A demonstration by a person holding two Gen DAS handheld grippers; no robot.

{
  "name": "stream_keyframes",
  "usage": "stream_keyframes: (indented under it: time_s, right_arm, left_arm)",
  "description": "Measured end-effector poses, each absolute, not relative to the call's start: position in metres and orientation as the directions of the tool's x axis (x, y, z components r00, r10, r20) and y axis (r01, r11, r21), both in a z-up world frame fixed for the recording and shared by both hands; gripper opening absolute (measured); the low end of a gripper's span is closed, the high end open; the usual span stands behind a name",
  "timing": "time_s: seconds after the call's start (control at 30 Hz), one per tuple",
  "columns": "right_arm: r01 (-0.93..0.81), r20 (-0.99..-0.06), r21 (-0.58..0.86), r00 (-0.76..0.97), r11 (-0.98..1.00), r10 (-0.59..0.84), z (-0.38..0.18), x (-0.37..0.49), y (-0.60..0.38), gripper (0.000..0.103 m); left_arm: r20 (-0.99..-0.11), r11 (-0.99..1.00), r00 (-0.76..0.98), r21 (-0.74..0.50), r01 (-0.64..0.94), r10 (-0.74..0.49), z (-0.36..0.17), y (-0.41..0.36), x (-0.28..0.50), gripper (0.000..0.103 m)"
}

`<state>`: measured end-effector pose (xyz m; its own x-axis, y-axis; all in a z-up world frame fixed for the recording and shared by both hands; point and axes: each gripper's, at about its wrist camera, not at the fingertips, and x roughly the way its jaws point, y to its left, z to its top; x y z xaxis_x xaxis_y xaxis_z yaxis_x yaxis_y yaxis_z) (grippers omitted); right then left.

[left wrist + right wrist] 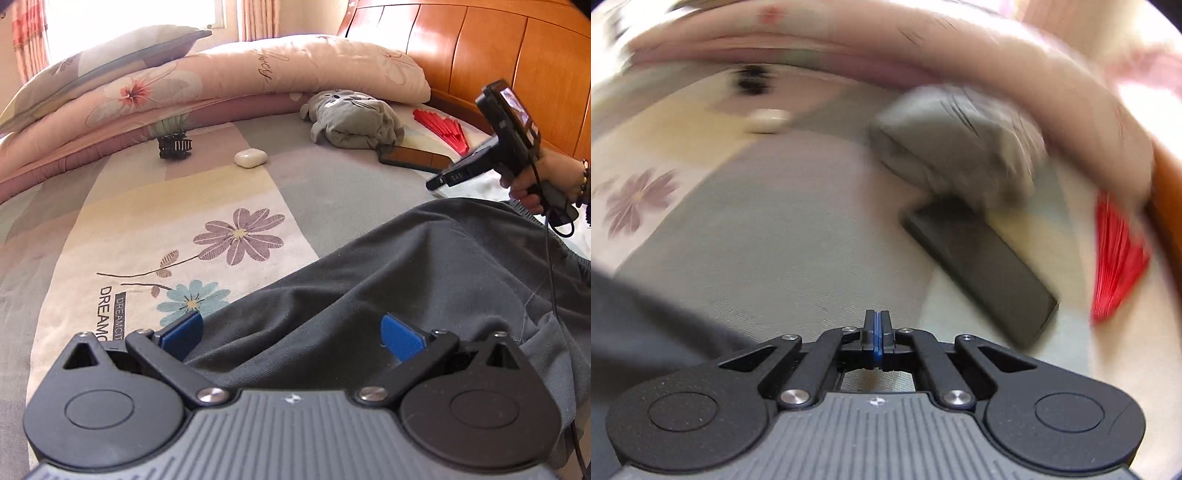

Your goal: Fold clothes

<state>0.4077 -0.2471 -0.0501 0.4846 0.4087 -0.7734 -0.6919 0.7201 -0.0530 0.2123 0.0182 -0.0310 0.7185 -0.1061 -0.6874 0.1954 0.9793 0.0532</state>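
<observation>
Dark grey garment [424,280] lies rumpled on the bed [110,236], spreading from between the left gripper [291,334] toward 2 o'clock; jaws wide, blue pads [400,336] over cloth. Right gripper [875,328]: jaws pressed together, nothing between, garment at its 8 o'clock. Phone [979,269] at 1 o'clock, blurred.

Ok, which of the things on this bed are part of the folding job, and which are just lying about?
Job:
- dark grey garment
- left gripper, open over the garment
- right gripper, shut, holding nothing

Lying about:
- phone
- red fan
- grey plush toy
- white earbud case
- black hair clip
- quilt and pillow
</observation>
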Motion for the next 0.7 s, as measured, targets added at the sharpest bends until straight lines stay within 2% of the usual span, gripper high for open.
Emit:
stream_keyframes:
  time_s: [0.1,0.13,0.2,0.27,0.33,0.4,0.47,0.57,0.6,0.63,0.67,0.7]
  right_arm:
    - [-0.655,-0.766,-0.028,0.499,0.755,0.405,-0.047,0.42,-0.256,0.001]
    - [-0.643,-0.763,-0.019,0.504,0.766,0.404,-0.046,0.424,-0.259,0.005]
    - [-0.642,-0.761,-0.027,0.511,0.767,0.4,-0.04,0.42,-0.272,0.025]
    - [-0.642,-0.776,-0.057,0.51,0.764,0.371,-0.036,0.415,-0.29,0.034]
    - [-0.633,-0.795,-0.069,0.502,0.771,0.34,-0.038,0.414,-0.309,0.038]
    - [-0.617,-0.812,-0.069,0.492,0.784,0.315,-0.042,0.414,-0.329,0.049]
    - [-0.602,-0.819,-0.059,0.486,0.797,0.306,-0.051,0.414,-0.343,0.055]
    - [-0.589,-0.83,-0.046,0.472,0.806,0.297,-0.067,0.414,-0.356,0.055]
    - [-0.591,-0.833,-0.039,0.464,0.805,0.301,-0.072,0.413,-0.356,0.052]
    - [-0.595,-0.833,-0.034,0.461,0.803,0.307,-0.076,0.411,-0.357,0.047]
    - [-0.605,-0.821,-0.04,0.474,0.795,0.319,-0.076,0.407,-0.355,0.03]
    - [-0.608,-0.809,-0.049,0.489,0.792,0.325,-0.076,0.404,-0.354,0.022]
  left_arm:
    - [-0.685,0.974,0.719,0.064,0.219,-0.117,-0.032,0.017,0.211,0.102]
    - [-0.689,0.973,0.716,0.067,0.221,-0.115,-0.033,0.017,0.212,0.102]
    - [-0.695,0.972,0.71,0.071,0.223,-0.112,-0.037,0.015,0.213,0.102]
    - [-0.698,0.97,0.706,0.069,0.231,-0.119,-0.039,0.011,0.214,0.102]
    - [-0.698,0.968,0.704,0.067,0.242,-0.128,-0.04,0.007,0.213,0.102]
    - [-0.698,0.963,0.702,0.069,0.262,-0.142,-0.041,0.003,0.212,0.102]
    - [-0.699,0.957,0.699,0.076,0.28,-0.149,-0.042,-0.001,0.211,0.102]
    - [-0.706,0.955,0.694,0.087,0.285,-0.143,-0.043,-0.007,0.213,0.102]
    - [-0.707,0.954,0.692,0.087,0.286,-0.143,-0.044,-0.008,0.213,0.102]
    - [-0.708,0.954,0.692,0.089,0.286,-0.141,-0.044,-0.009,0.214,0.102]
    - [-0.71,0.954,0.691,0.092,0.286,-0.138,-0.044,-0.011,0.214,0.102]
    - [-0.712,0.954,0.689,0.095,0.286,-0.135,-0.045,-0.012,0.214,0.102]
